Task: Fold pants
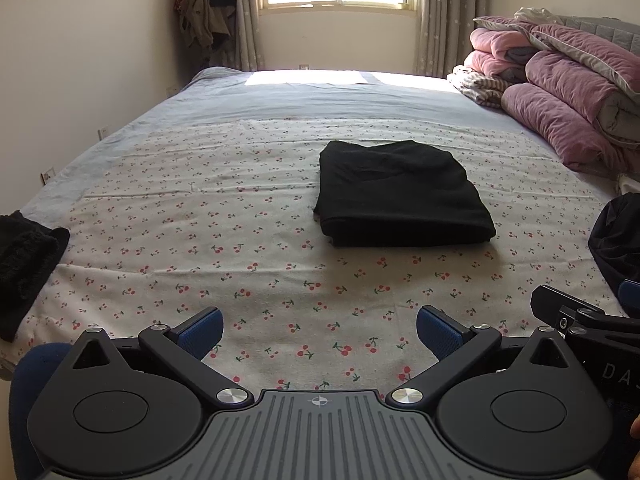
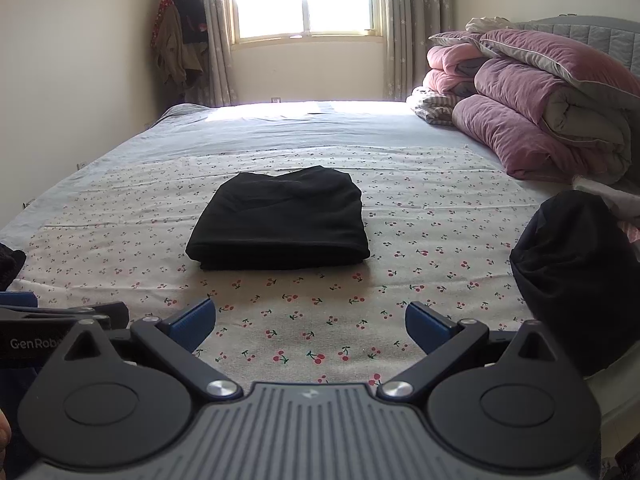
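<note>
Black pants (image 1: pixel 400 194) lie folded into a flat rectangle on the cherry-print sheet (image 1: pixel 200 240), in the middle of the bed; they also show in the right wrist view (image 2: pixel 280 220). My left gripper (image 1: pixel 320 332) is open and empty, held well short of the pants and to their left. My right gripper (image 2: pixel 310 326) is open and empty, held in front of the pants. The right gripper's body shows at the right edge of the left wrist view (image 1: pixel 580 316). The left gripper's body shows at the left edge of the right wrist view (image 2: pixel 60 320).
A pile of pink and purple quilts (image 1: pixel 560 92) lies along the right side of the bed. A dark garment (image 2: pixel 572 276) sits at the right, another black cloth (image 1: pixel 24 264) at the left edge. Clothes (image 1: pixel 204 4) hang by the window.
</note>
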